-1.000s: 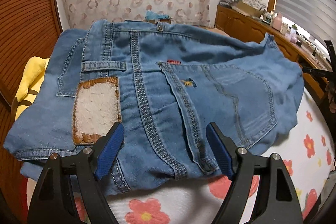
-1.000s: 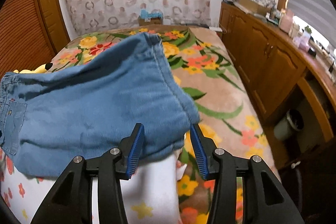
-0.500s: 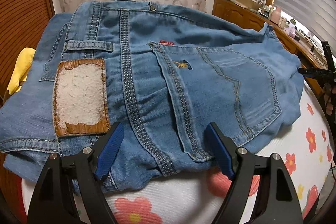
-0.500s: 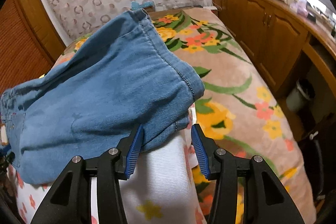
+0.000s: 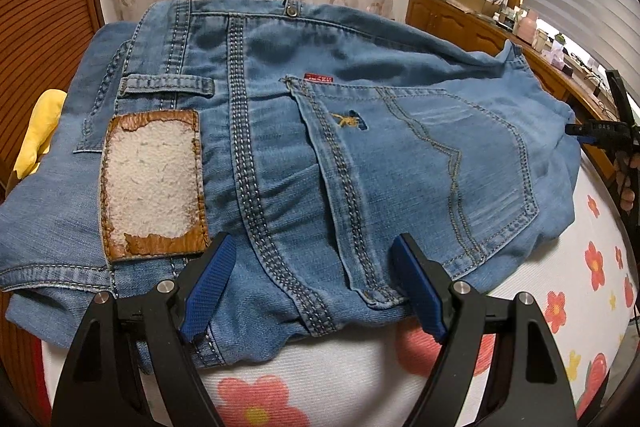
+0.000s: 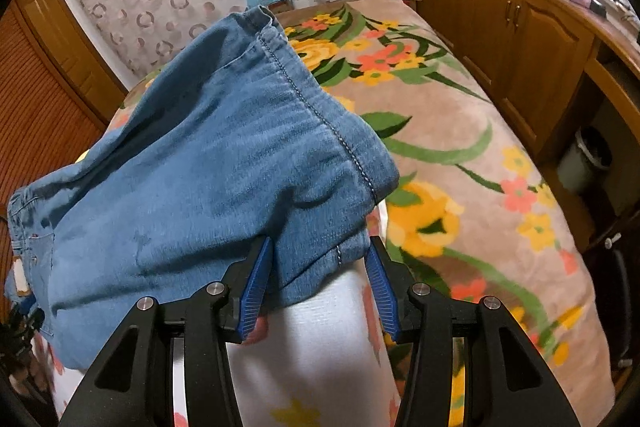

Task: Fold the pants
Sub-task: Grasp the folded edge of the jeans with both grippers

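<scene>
Folded blue jeans lie on a white flowered sheet. In the left wrist view I see the waistband, a worn leather patch and a back pocket. My left gripper is open, its blue pads over the near edge of the waist end. In the right wrist view the leg-hem end of the jeans lies folded. My right gripper is open, its pads straddling the near hem corner. The right gripper also shows at the left wrist view's right edge.
A floral brown blanket covers the bed beyond the white sheet. Wooden cabinets run along the right. A yellow soft object lies left of the jeans. A wooden slatted wall stands at the left.
Both grippers have moved closer and lower over the jeans. The jeans fill more of each view. Both jaws stay open.
</scene>
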Demonstrator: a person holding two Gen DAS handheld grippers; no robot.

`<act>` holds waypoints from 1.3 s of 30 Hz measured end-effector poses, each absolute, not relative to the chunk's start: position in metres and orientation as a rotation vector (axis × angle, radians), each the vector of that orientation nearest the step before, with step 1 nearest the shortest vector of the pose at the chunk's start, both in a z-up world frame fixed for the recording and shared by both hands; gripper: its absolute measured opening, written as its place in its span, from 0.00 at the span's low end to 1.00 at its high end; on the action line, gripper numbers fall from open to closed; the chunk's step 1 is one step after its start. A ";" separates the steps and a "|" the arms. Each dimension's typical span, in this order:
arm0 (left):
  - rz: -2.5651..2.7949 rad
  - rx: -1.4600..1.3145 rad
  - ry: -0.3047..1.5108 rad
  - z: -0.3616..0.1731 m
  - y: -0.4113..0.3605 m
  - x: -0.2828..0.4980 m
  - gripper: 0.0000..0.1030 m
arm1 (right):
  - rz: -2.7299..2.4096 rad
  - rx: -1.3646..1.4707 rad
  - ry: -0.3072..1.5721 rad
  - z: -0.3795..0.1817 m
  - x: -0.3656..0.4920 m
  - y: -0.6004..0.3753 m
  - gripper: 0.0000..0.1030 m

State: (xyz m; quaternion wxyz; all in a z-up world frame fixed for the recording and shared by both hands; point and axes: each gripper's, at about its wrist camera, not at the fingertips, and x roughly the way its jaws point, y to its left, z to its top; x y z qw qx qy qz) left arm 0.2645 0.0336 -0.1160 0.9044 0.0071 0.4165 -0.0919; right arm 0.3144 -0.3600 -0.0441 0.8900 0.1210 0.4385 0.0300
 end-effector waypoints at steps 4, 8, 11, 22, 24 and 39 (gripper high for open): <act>-0.189 0.015 0.861 -0.117 0.033 0.265 0.79 | 0.024 0.190 0.865 -0.034 0.308 -0.347 0.20; -0.189 0.016 0.862 -0.117 0.033 0.265 0.79 | 0.033 0.151 0.836 -0.029 0.299 -0.337 0.13; -0.188 0.017 0.853 -0.116 0.033 0.264 0.79 | 0.046 0.139 0.804 -0.026 0.291 -0.333 0.12; -0.126 -0.035 0.754 -0.075 0.068 0.223 0.79 | 0.071 0.071 0.752 -0.025 0.274 -0.325 0.11; -0.088 -0.050 0.752 -0.074 0.085 0.219 0.73 | 0.074 0.065 0.748 -0.026 0.274 -0.325 0.11; -0.071 -0.044 0.819 -0.100 0.094 0.215 0.33 | 0.080 0.055 0.740 -0.018 0.273 -0.323 0.11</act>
